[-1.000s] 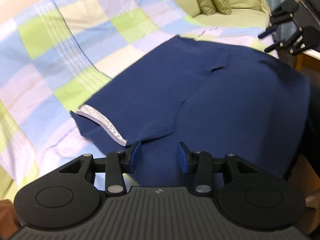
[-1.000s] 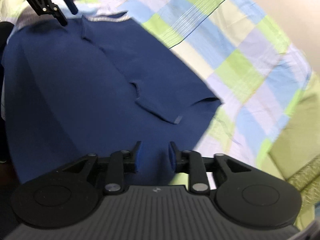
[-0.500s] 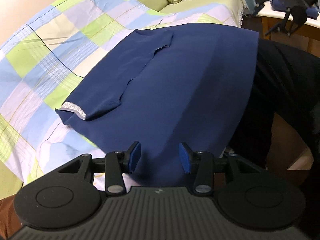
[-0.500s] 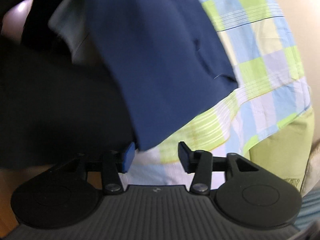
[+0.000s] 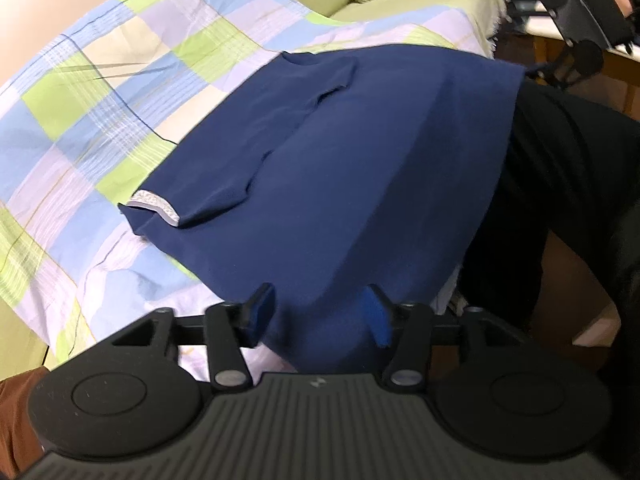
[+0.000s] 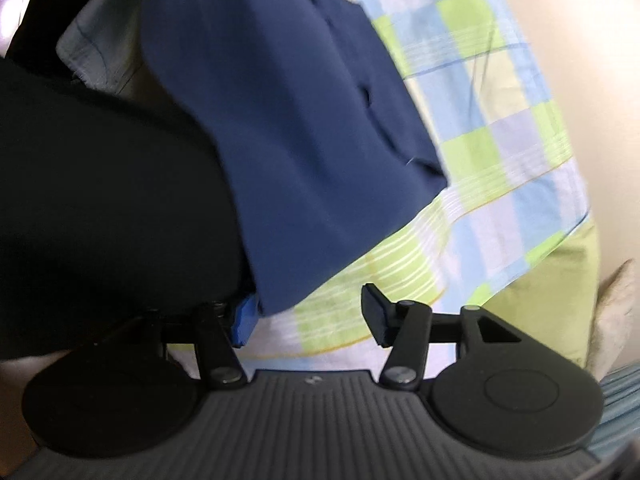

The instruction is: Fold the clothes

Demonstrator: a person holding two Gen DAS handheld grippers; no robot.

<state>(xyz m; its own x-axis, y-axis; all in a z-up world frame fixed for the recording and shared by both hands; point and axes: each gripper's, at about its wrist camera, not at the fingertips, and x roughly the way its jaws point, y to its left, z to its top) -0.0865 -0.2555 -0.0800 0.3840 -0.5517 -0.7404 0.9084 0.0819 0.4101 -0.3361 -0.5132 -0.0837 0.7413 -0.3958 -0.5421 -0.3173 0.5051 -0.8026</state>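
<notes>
The navy shirt (image 5: 352, 168) lies flat on the checked bedsheet (image 5: 120, 92), its near hem hanging over the bed edge. The left gripper (image 5: 318, 312) is spread wide with the hem between its fingers. The right gripper (image 6: 310, 316) is also wide, at the shirt's near corner. No readable writing shows.

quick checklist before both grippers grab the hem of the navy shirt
1. Left gripper open: ok, jaws apart.
2. Navy shirt hem between the left jaws: ok, fabric sits in the gap.
3. Right gripper open: ok, jaws apart.
4. Hem corner between the right jaws: not ok, it only overlaps the left pad; most of the gap shows the checked bedspread.
5. Sleeves folded in: ok for the striped cuff side; other side cannot tell.
</notes>
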